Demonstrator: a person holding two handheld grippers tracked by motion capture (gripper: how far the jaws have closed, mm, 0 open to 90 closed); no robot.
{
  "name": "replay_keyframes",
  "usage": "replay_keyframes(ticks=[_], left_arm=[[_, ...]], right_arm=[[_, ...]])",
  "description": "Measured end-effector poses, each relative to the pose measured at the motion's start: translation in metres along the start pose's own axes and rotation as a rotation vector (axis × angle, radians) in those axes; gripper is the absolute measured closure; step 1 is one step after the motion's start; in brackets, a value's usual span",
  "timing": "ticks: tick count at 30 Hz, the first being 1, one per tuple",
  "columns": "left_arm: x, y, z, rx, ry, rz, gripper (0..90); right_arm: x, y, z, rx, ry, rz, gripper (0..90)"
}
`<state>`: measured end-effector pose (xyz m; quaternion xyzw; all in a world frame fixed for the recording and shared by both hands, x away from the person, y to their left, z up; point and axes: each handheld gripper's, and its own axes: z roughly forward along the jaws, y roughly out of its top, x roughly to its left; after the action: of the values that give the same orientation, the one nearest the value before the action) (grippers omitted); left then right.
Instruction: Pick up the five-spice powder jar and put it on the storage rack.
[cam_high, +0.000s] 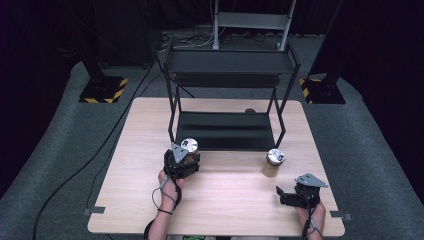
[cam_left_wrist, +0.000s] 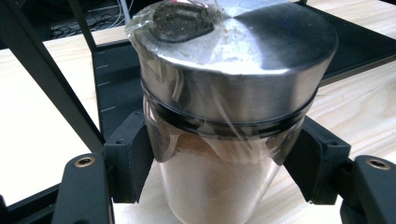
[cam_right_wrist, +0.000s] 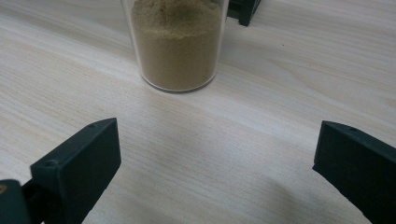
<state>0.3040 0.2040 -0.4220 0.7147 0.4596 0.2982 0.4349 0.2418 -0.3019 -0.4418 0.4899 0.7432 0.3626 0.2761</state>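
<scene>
Right gripper (cam_high: 290, 194), nearest the worktop's (cam_high: 225, 200) front edge: jaws spread wide with nothing between them, bare wood below. Just ahead of it a second jar (cam_high: 273, 163) of tan powder with a metal lid stands upright on the worktop, apart from the jaws. Left gripper (cam_high: 186, 161), farther in: jaws clamped on the sides of a glass jar (cam_left_wrist: 219, 140) of brownish powder under a steel lid (cam_left_wrist: 243, 60), at the front edge of the black rack's (cam_high: 225, 131) lower shelf.
</scene>
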Motion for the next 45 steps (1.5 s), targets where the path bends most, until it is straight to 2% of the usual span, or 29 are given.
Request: replay_keyframes(ticks=[45], left_arm=[[0.01,0.024,0.026,-0.004,-0.018,-0.017,30.8]], right_arm=[[0.0,0.0,0.0,0.003,0.0,0.001,0.0]])
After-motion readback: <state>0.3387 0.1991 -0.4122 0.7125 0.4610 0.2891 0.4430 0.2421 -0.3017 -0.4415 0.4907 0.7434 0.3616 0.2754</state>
